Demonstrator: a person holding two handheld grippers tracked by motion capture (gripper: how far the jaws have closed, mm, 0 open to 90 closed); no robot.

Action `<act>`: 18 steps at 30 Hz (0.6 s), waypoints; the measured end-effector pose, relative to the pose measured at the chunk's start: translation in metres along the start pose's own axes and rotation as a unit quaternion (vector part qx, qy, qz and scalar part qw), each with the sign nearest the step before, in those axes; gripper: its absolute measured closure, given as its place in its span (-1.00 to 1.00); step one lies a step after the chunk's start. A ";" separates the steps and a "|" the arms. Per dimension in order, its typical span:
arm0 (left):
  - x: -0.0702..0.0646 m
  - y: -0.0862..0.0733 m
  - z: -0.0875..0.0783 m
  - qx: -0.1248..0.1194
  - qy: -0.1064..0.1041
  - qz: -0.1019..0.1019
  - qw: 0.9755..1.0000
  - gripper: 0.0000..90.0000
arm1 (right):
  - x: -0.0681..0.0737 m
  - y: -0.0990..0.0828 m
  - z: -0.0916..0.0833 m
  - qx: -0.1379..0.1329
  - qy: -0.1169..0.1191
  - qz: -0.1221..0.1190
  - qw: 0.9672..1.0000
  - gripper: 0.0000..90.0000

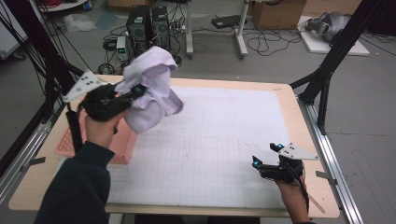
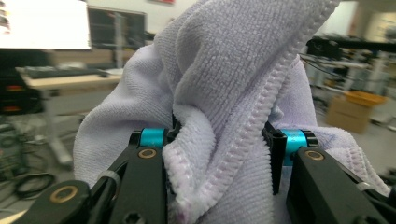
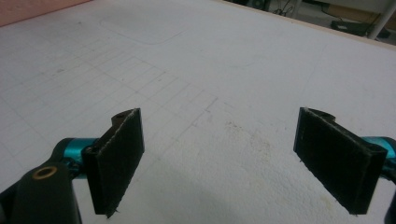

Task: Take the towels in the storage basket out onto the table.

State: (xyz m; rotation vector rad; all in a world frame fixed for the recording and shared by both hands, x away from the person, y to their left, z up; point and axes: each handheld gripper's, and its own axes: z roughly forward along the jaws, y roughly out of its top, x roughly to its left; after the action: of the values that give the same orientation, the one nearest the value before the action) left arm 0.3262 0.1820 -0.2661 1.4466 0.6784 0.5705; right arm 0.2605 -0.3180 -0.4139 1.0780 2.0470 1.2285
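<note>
A pale lilac towel (image 1: 152,88) hangs bunched in the air above the table's left side, over the edge of a pink basket (image 1: 122,144). My left gripper (image 1: 136,91) is shut on it; in the left gripper view the towel (image 2: 224,93) fills the gap between the black jaws, its stitched hem running up between them, and my left gripper (image 2: 219,149) pinches the folds. My right gripper (image 1: 266,155) rests low near the table's front right with its jaws wide apart. In the right gripper view my right gripper (image 3: 233,158) holds nothing, with the white mat below.
A white gridded mat (image 1: 215,144) covers most of the wooden table (image 1: 308,140). Black frame struts (image 1: 327,79) rise at the right and left edges. Computers and cables (image 1: 149,25) sit on the floor beyond the far edge.
</note>
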 end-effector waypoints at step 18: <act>-0.097 -0.098 0.087 0.071 -0.155 -0.040 0.984 0.42 | -0.003 -0.002 -0.001 0.001 -0.004 0.008 1.000 -0.67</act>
State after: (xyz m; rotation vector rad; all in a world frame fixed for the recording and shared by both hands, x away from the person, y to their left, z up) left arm 0.3163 0.0469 -0.3562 1.5914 0.5344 0.2280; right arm 0.2610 -0.3218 -0.4149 1.1005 2.0378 1.2270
